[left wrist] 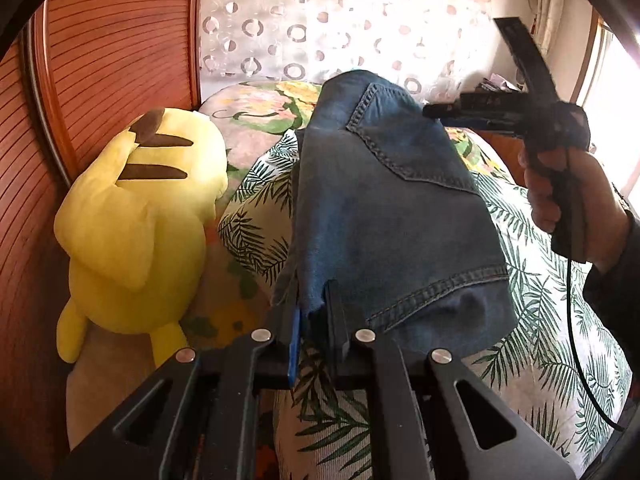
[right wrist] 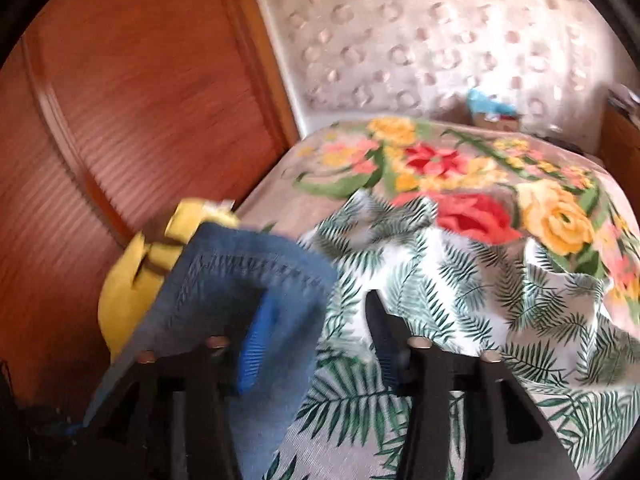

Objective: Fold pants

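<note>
Blue denim pants [left wrist: 384,208] hang lifted above the bed, back pocket facing me in the left wrist view. My left gripper [left wrist: 314,312] is shut on the pants' near edge. My right gripper [left wrist: 434,114] shows at the upper right of that view, held in a hand, its tips at the pants' far edge. In the blurred right wrist view the right gripper [right wrist: 320,312] stands open, with the denim [right wrist: 240,280] draped over its left finger [right wrist: 256,344]; the right finger [right wrist: 382,340] is bare.
A yellow plush toy [left wrist: 136,216] lies at the left against a wooden wardrobe [left wrist: 100,60]. The bed carries a palm-leaf sheet [left wrist: 552,288] and a floral blanket [right wrist: 460,168]. A patterned curtain [left wrist: 340,20] hangs behind.
</note>
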### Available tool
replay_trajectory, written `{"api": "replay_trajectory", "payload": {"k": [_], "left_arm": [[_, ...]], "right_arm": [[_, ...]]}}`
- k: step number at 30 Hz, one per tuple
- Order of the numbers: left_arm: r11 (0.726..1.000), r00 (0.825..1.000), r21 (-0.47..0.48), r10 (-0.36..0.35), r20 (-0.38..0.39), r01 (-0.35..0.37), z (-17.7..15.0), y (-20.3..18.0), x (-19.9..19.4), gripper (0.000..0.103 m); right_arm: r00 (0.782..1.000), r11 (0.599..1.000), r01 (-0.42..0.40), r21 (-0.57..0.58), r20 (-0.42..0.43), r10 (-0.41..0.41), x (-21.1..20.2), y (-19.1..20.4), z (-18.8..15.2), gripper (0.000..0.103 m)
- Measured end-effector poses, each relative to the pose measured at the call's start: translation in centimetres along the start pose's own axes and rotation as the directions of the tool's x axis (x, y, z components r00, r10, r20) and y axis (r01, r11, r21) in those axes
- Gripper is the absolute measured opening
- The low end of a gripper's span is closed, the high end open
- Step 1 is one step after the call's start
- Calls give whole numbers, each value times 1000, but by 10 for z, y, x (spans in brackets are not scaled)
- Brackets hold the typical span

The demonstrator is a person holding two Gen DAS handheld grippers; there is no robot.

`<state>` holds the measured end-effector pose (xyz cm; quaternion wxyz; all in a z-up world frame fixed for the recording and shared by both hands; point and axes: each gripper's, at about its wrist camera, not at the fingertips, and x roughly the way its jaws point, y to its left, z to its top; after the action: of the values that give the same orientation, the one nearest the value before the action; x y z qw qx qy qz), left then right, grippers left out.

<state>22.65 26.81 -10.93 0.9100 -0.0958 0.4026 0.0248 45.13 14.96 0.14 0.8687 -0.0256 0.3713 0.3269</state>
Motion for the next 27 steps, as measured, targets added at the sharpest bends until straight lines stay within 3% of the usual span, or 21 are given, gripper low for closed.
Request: {"api": "replay_trajectory", "payload": {"k": [5, 8, 14, 21, 24, 27], "left_arm": [[1000, 1000, 19, 13, 25, -13, -1, -7, -9, 11], [999, 999, 23, 23, 44, -24, -1, -8, -16, 11], [998, 995, 23, 52, 90, -54, 0, -10, -40, 11], [998, 984, 29, 43, 173, -48, 0, -29, -81, 12], [996, 977, 49, 57, 208, -69, 1, -44, -98, 16], [995, 969, 71, 49, 241, -68, 0, -60, -114, 26]], "right_arm": [[998, 999, 22, -27, -54, -24, 17, 2, -10, 36], [999, 999, 25, -28, -37, -26, 9, 1, -9, 36], [999, 998, -8, -69, 35, 10, -49, 9, -25, 37], [997, 995, -47, -84, 64, 52, -105, 4, -71, 37], [994, 995, -61, -77, 85, 67, -132, 0, -91, 37], [991, 994, -78, -76, 100, 86, -155, -4, -108, 37]]}}
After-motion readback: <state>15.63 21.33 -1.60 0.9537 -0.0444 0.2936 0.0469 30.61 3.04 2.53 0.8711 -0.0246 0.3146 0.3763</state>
